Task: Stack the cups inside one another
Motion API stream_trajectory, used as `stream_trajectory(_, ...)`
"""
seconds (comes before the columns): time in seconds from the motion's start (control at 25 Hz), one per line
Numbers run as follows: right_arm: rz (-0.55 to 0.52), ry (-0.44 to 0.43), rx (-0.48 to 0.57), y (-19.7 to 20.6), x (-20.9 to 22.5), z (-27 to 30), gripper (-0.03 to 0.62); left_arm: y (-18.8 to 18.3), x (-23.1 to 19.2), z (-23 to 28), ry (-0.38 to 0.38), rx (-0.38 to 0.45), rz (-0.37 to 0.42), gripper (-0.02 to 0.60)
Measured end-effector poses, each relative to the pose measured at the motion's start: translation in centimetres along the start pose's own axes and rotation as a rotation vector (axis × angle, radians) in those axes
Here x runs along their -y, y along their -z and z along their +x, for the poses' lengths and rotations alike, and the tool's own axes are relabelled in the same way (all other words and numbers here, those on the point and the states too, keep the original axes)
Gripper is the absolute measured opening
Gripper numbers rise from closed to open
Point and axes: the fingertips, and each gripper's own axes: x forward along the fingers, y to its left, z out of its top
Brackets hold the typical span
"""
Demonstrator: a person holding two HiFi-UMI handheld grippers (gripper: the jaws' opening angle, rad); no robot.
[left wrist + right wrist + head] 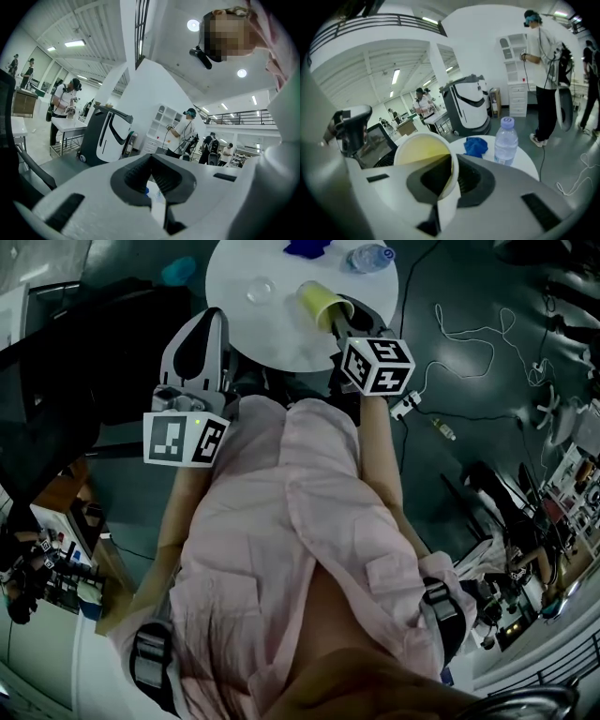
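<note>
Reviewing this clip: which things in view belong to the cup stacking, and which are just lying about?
Part of the job: yellow paper cup, its wall pinched in the right tongs; what looks like a clear plastic cup standing on the round white table.
Just lying about: crumpled blue cloth; clear plastic water bottle with a pale cap.

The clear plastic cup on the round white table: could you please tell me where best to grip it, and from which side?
Pinch the wall at the rim of the clear plastic cup, one jaw inside, coming from the near left with the left hand-held gripper. It seems to stand mouth-up, and the yellow cup crowds its right.
</note>
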Motion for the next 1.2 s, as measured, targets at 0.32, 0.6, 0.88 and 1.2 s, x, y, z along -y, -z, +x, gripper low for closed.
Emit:
stream_trajectory(0.32, 0.021, 0.124, 0.287, -3.9, -0.1, -9.9, 0.038, -0.7, 1.1, -3.4, 0.021, 0.045, 0.032, 0.015)
stream_trajectory(0.6, -0.005, 0.22, 0.394, -3.8, 1.6, -17.8, 0.038, -1.4, 3.8, -4.9, 0.05, 0.104, 0.09, 0.015)
stream_trajectory(0.88, 0.004, 0.248, 0.403, -1.4, 2.0, -21.2, 0.038, 0.0, 5.2, -6.3, 0.032, 0.11, 0.095, 0.015)
stream_trajectory(1.2, 0.004, 0.209, 0.404, -0.5, 1.2, -21.2, 0.038, 1.0, 7.4, -5.8, 0.052, 0.11, 0.09, 0.015)
